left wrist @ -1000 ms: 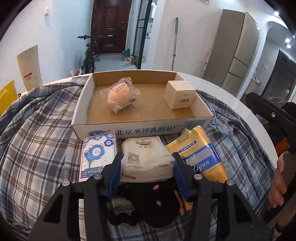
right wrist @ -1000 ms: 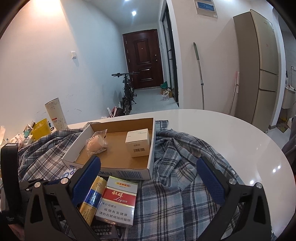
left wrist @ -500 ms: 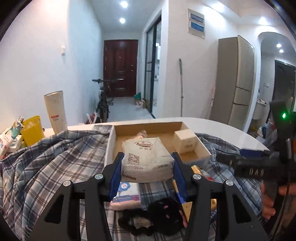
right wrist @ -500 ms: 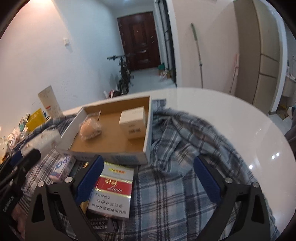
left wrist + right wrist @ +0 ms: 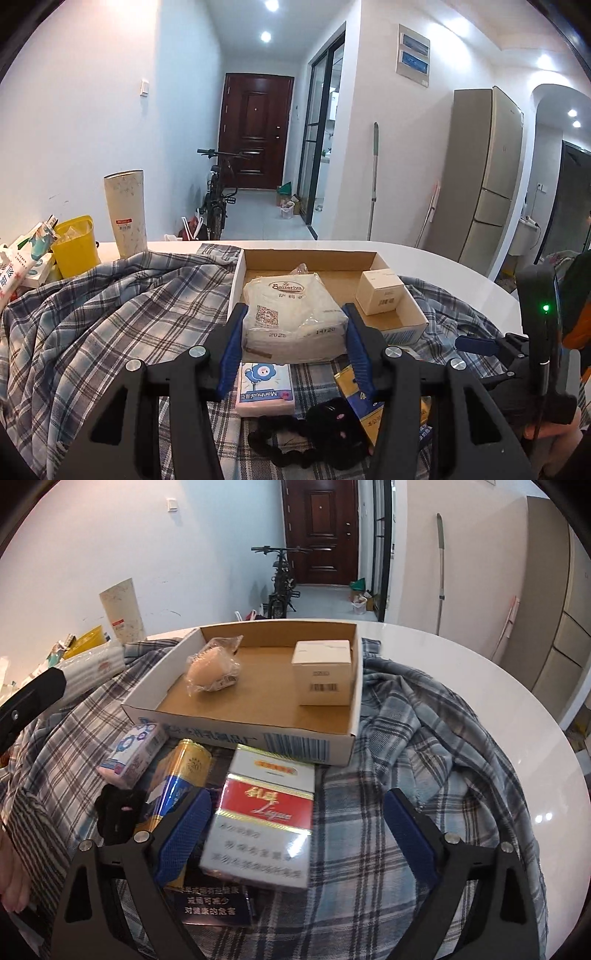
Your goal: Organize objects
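Note:
My left gripper [image 5: 293, 332] is shut on a white tissue pack [image 5: 291, 317] and holds it in the air in front of the shallow cardboard box [image 5: 310, 256]. The box [image 5: 280, 744] holds a wrapped bun [image 5: 212, 670] and a small white carton [image 5: 323, 672]. My right gripper [image 5: 295, 830] is open and hovers low over a red and white cigarette carton [image 5: 264, 816] lying on the plaid cloth. A gold carton [image 5: 177, 779], a flowered tissue pack [image 5: 135, 751] and a black hair tie [image 5: 118, 812] lie to its left.
A plaid cloth [image 5: 424, 746] covers a round white table [image 5: 517, 701]. A yellow tub [image 5: 75, 245], a tall white cup [image 5: 125, 212] and packets stand at the far left. A dark blue box [image 5: 214, 901] lies under the cigarette carton.
My left gripper has lifted the white tissue pack off the cloth and brought it up toward the box. My right gripper has tipped down and come closer over the red and white carton.

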Demonstrator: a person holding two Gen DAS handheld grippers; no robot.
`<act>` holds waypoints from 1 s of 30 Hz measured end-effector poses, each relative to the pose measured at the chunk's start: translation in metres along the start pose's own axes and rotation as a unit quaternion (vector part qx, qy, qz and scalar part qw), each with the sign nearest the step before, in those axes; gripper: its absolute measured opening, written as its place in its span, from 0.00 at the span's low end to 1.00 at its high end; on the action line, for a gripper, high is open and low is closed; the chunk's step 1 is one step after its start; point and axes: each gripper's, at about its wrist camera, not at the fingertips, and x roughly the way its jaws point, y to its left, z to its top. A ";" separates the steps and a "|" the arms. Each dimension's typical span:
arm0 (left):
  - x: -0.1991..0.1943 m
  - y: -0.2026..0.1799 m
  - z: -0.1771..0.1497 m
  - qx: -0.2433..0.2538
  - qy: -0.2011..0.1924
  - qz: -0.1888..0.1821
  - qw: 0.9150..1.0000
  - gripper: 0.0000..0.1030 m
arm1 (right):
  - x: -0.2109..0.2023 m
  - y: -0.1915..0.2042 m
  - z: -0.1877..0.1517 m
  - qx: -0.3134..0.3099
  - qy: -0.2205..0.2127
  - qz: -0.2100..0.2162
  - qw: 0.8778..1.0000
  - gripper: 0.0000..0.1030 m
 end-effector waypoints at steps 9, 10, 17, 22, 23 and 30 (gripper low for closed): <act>0.000 -0.001 0.000 0.000 0.005 -0.001 1.000 0.51 | 0.007 -0.010 0.002 0.040 0.022 0.052 0.998 0.77; 0.000 -0.002 0.000 0.000 0.005 -0.001 1.000 0.51 | 0.008 -0.013 0.002 0.051 0.024 0.061 0.997 0.75; 0.002 -0.003 -0.001 0.002 0.008 -0.001 1.000 0.52 | 0.005 -0.036 0.003 0.129 0.014 0.121 0.984 0.69; 0.003 -0.002 -0.002 0.001 0.012 -0.002 1.000 0.52 | 0.013 -0.037 0.002 0.145 0.037 0.148 0.978 0.60; 0.004 -0.002 -0.002 0.001 0.012 -0.002 1.000 0.52 | 0.015 -0.036 0.002 0.142 0.043 0.147 0.978 0.55; 0.004 -0.001 -0.002 0.000 0.014 -0.003 1.000 0.52 | 0.018 -0.030 0.000 0.127 0.052 0.151 0.979 0.51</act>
